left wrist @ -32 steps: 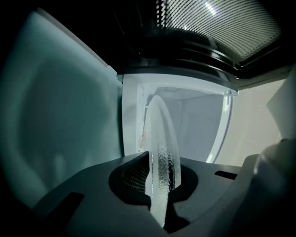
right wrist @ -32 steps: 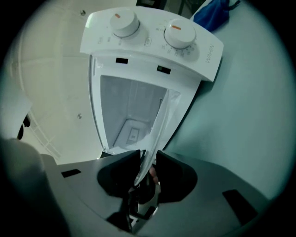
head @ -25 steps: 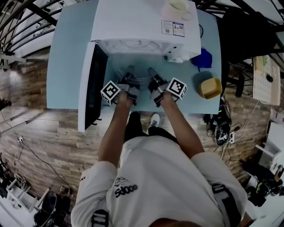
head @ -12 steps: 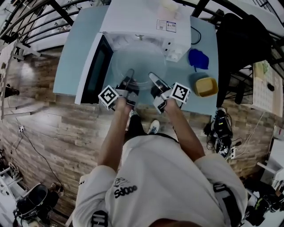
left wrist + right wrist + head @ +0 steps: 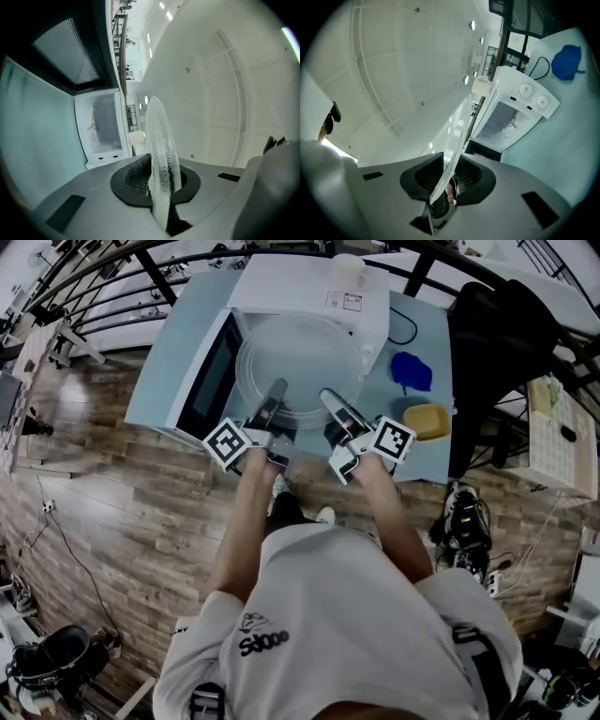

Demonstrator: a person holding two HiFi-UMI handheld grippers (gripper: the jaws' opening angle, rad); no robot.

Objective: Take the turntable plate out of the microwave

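Glass turntable plate (image 5: 298, 357) | near rim hidden within left gripper (image 5: 275, 390), right gripper (image 5: 330, 397)

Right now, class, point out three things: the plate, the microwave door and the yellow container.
plate (image 5: 298, 357): head view, middle of the clear glass disc.
microwave door (image 5: 208, 381): head view, its dark window.
yellow container (image 5: 427, 421): head view, middle of its top.

Left tool (image 5: 277, 390) and right tool (image 5: 328, 397) side by side — forearms (image 5: 246, 521) outstretched; jaws clamped
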